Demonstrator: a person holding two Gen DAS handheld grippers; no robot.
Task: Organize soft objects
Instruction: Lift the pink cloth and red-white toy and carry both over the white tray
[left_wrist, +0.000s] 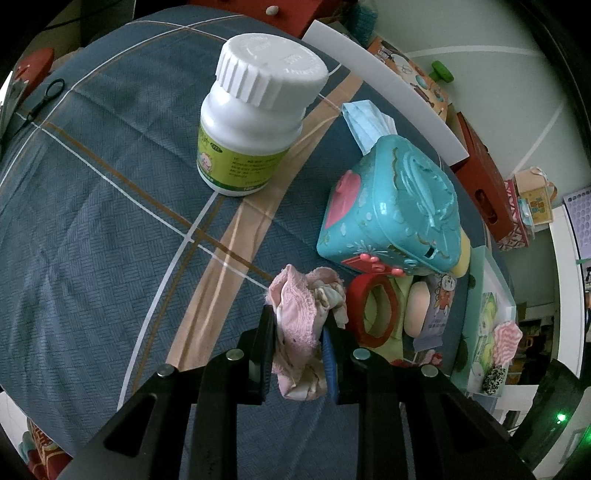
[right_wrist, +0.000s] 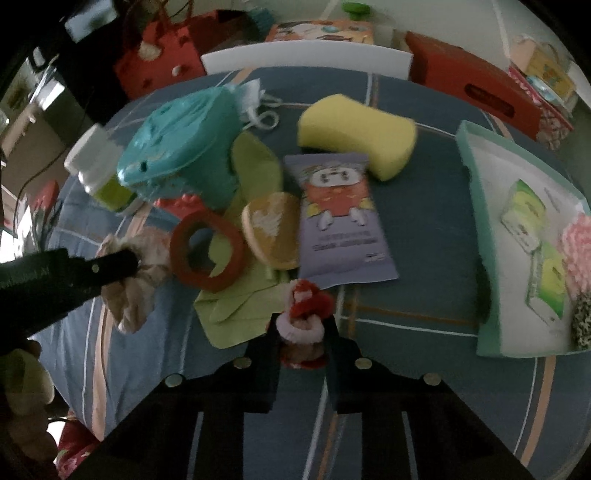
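Left gripper (left_wrist: 299, 343) points steeply down, jaws clamped on a pink scrunchie (left_wrist: 301, 325). Right gripper (right_wrist: 301, 332), likewise angled down, grips a red-and-pink scrunchie (right_wrist: 303, 317) over the plaid cloth (right_wrist: 424, 258).

**Checked Cloth, Pale Floor, Dim Room**

A blue-grey cloth (left_wrist: 92, 206) crossed by white, tan and brown stripes covers the work surface; a white board (right_wrist: 306, 55) stands along its far edge; beyond lies a pale floor (left_wrist: 491, 66) marked with thin white lines; red boxes (right_wrist: 469, 85) sit there; white shelving (left_wrist: 565, 295) rises at the right; light is dim and cool.
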